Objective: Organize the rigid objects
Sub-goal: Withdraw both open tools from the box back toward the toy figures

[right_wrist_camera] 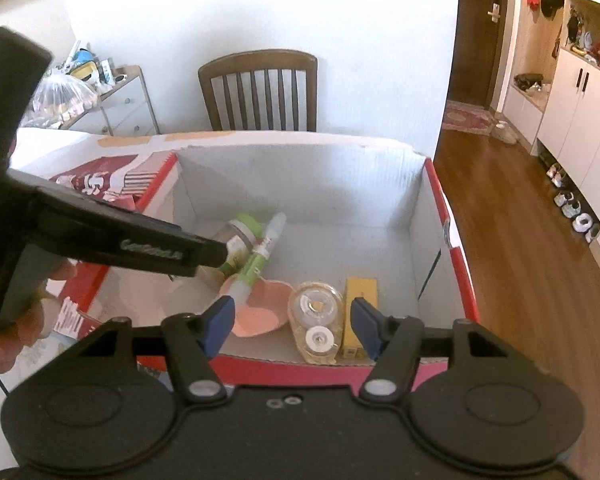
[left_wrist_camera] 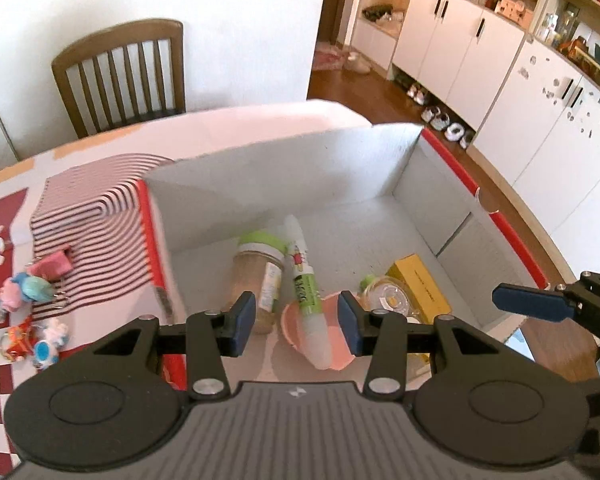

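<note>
Both black two-finger grippers, left (left_wrist_camera: pixel 297 322) and right (right_wrist_camera: pixel 293 326), hover spread and empty above a red-rimmed white cardboard box (right_wrist_camera: pixel 300 176). On its floor near the front wall lie a green-capped glass jar (left_wrist_camera: pixel 258 270), green-labelled white tube (left_wrist_camera: pixel 306 288), pink heart-shaped dish (right_wrist_camera: pixel 260 312), clear tape dispenser (right_wrist_camera: pixel 316 318) and yellow carton (right_wrist_camera: pixel 360 312).

In the box (right_wrist_camera: pixel 300 184), a jar (right_wrist_camera: pixel 236 236) lies far left with a marker (right_wrist_camera: pixel 256 264) beside it, resting on a dish (right_wrist_camera: pixel 260 312). Right of the dish lie a tape dispenser (right_wrist_camera: pixel 316 316), then a carton (right_wrist_camera: pixel 360 296). Toys (left_wrist_camera: pixel 24 292) lie on the counter (left_wrist_camera: pixel 240 120) left of the box.
</note>
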Demonstrator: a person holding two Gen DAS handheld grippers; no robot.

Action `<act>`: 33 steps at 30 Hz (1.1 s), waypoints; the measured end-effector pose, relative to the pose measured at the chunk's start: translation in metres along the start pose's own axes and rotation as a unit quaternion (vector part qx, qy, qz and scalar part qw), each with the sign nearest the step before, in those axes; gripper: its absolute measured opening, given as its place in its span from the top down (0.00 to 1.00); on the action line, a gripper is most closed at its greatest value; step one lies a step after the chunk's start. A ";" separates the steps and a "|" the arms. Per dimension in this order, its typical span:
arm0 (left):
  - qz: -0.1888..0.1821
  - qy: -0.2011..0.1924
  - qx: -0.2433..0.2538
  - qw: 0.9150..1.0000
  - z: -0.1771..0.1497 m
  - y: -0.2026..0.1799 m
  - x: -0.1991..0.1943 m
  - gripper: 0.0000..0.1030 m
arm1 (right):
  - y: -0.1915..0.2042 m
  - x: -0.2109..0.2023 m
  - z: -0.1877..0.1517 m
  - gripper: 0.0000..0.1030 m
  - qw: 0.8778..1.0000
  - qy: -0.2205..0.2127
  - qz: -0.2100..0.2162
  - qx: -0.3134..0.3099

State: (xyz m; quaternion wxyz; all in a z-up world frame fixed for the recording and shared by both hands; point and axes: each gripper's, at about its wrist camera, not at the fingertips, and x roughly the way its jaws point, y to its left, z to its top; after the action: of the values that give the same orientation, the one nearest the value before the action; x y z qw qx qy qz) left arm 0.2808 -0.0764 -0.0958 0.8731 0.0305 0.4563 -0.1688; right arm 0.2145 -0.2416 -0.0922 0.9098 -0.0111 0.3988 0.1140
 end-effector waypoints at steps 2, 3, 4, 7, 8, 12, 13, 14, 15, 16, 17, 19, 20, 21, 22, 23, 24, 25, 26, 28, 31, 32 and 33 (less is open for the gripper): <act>0.002 -0.009 -0.001 1.000 -0.002 0.005 -0.010 0.57 | 0.005 -0.005 0.003 0.35 1.000 -0.006 0.000 0.000; 0.002 -0.014 -0.001 1.000 -0.003 0.007 -0.015 0.57 | 0.007 -0.006 0.003 0.34 1.000 -0.009 -0.001 0.000; 0.003 -0.019 -0.002 1.000 -0.004 0.010 -0.020 0.57 | 0.010 -0.008 0.004 0.34 1.000 -0.010 0.001 0.000; 0.002 -0.030 -0.006 1.000 -0.008 0.021 -0.036 0.57 | 0.019 -0.013 0.005 0.34 1.000 -0.015 0.002 -0.001; 0.001 -0.034 -0.008 0.999 -0.010 0.024 -0.041 0.57 | 0.023 -0.015 0.006 0.31 1.000 -0.018 0.003 -0.001; 0.002 -0.053 -0.011 0.999 -0.017 0.039 -0.063 0.57 | 0.039 -0.022 0.008 0.28 1.000 -0.027 0.011 -0.001; 0.003 -0.058 -0.012 0.998 -0.019 0.043 -0.068 0.53 | 0.046 -0.024 0.008 0.27 1.000 -0.028 0.013 -0.003; 0.003 -0.063 -0.013 0.998 -0.021 0.047 -0.073 0.49 | 0.050 -0.025 0.008 0.27 0.999 -0.029 0.015 -0.005; 0.004 -0.070 -0.015 0.997 -0.024 0.052 -0.079 0.42 | 0.055 -0.027 0.008 0.26 0.999 -0.031 0.017 -0.006; 0.005 -0.076 -0.016 0.997 -0.026 0.057 -0.084 0.39 | 0.061 -0.028 0.008 0.25 0.999 -0.032 0.020 -0.009; 0.007 -0.082 -0.015 0.997 -0.029 0.061 -0.089 0.39 | 0.067 -0.029 0.008 0.24 0.999 -0.033 0.024 -0.011; 0.011 -0.089 -0.016 0.996 -0.033 0.069 -0.099 0.38 | 0.079 -0.030 0.008 0.23 0.999 -0.036 0.026 -0.016; 0.011 -0.091 -0.018 0.996 -0.035 0.074 -0.103 0.38 | 0.086 -0.031 0.009 0.22 0.999 -0.037 0.029 -0.018; 0.009 -0.093 -0.019 0.995 -0.038 0.080 -0.107 0.38 | 0.092 -0.032 0.009 0.20 0.999 -0.040 0.032 -0.019; 0.011 -0.095 -0.020 0.995 -0.041 0.084 -0.111 0.38 | 0.099 -0.033 0.010 0.19 0.998 -0.043 0.035 -0.022; 0.013 -0.097 -0.019 0.995 -0.043 0.088 -0.114 0.38 | 0.105 -0.034 0.010 0.18 0.998 -0.045 0.037 -0.024; 0.015 -0.099 -0.019 0.995 -0.045 0.092 -0.117 0.38 | 0.110 -0.034 0.010 0.17 0.998 -0.047 0.039 -0.026; 0.016 -0.102 -0.017 0.995 -0.048 0.096 -0.120 0.38 | 0.116 -0.034 0.011 0.17 0.998 -0.047 0.042 -0.028; 0.017 -0.104 -0.016 0.994 -0.050 0.101 -0.123 0.38 | 0.122 -0.034 0.011 0.16 0.997 -0.048 0.045 -0.029; 0.020 -0.107 -0.016 0.994 -0.055 0.110 -0.129 0.32 | 0.133 -0.032 0.012 0.15 0.997 -0.047 0.050 -0.030; 0.022 -0.115 -0.014 0.993 -0.063 0.123 -0.137 0.30 | 0.147 -0.028 0.014 0.14 0.997 -0.045 0.056 -0.032; 0.022 -0.116 -0.014 0.993 -0.064 0.127 -0.138 0.28 | 0.152 -0.026 0.014 0.14 0.997 -0.045 0.058 -0.033; 0.022 -0.117 -0.014 0.993 -0.067 0.133 -0.140 0.24 | 0.157 -0.025 0.013 0.14 0.997 -0.044 0.060 -0.034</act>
State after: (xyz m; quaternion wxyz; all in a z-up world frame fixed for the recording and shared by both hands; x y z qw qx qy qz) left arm 0.1976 0.0995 -0.0349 0.9245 0.0086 0.3522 -0.1452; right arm 0.1739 -0.0921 -0.0541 0.9173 -0.0132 0.3540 0.1820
